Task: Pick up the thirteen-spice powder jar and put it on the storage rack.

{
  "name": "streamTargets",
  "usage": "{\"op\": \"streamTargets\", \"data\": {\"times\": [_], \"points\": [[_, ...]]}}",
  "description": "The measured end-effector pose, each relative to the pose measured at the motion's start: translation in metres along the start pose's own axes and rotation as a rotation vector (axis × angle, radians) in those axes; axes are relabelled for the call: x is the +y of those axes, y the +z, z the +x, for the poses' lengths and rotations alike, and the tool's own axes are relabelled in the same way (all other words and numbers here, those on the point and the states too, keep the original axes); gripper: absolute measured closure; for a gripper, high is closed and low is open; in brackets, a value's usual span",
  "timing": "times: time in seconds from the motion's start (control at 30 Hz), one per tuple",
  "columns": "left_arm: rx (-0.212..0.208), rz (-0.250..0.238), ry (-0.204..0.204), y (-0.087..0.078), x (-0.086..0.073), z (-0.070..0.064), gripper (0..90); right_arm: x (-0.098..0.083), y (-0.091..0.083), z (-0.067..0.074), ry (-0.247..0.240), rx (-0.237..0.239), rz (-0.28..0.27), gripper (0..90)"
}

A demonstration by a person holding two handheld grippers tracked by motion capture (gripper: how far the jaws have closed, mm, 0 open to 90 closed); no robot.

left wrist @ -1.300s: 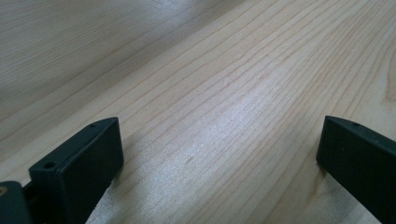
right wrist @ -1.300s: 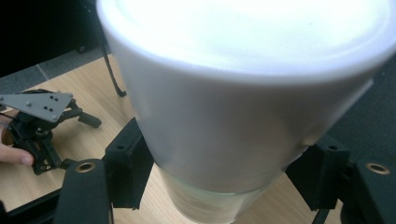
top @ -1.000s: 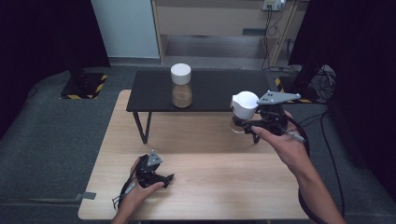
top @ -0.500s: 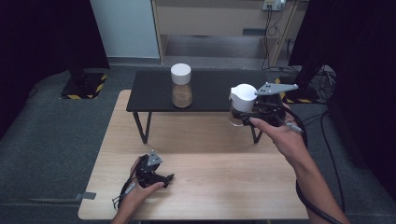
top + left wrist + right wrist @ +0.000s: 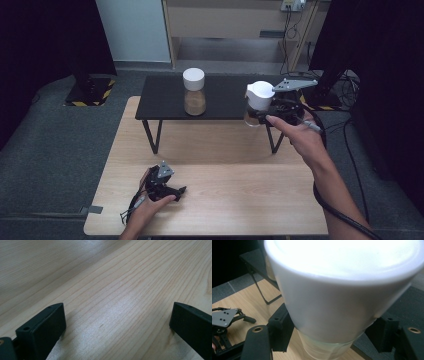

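My right gripper (image 5: 262, 114) is shut on a clear jar with a white lid (image 5: 259, 102), held in the air over the right end of the black side table (image 5: 220, 102). In the right gripper view the jar with the white lid (image 5: 337, 295) sits between the two black pads (image 5: 280, 331). A second jar with a white lid (image 5: 194, 92), with brown contents, stands on the black table's middle. My left gripper (image 5: 177, 191) rests low on the wooden table (image 5: 215, 200) near its front left, open. The left gripper view has its pads (image 5: 47, 327) wide apart over bare wood.
The black side table stands on thin legs at the wooden table's far edge. Behind it are a wooden cabinet (image 5: 225, 20) and cables (image 5: 345, 85) on the grey floor. Dark curtains hang at both sides.
My right gripper has carried the jar a little up and away, from over the wooden table's far edge to above the black table's right end. The left gripper has stayed put.
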State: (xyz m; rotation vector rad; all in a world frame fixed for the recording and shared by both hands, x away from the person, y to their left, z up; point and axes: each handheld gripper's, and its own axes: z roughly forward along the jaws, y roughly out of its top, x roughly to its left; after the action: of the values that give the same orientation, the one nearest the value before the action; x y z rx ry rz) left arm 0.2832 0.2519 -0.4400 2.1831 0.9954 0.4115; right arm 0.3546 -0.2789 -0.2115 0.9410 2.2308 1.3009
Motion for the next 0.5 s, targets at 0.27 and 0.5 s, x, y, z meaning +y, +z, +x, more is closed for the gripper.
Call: {"op": "streamTargets", "data": {"times": [0.27, 0.5], "points": [[0.0, 0.001, 0.0, 0.0, 0.0, 0.0, 0.0, 0.009, 0.008, -0.005, 0.001, -0.005, 0.007, 31.5], [0.0, 0.0, 0.0, 0.0, 0.0, 0.0, 0.0, 0.015, 0.016, -0.009, 0.009, -0.008, 0.01, 31.5]]}}
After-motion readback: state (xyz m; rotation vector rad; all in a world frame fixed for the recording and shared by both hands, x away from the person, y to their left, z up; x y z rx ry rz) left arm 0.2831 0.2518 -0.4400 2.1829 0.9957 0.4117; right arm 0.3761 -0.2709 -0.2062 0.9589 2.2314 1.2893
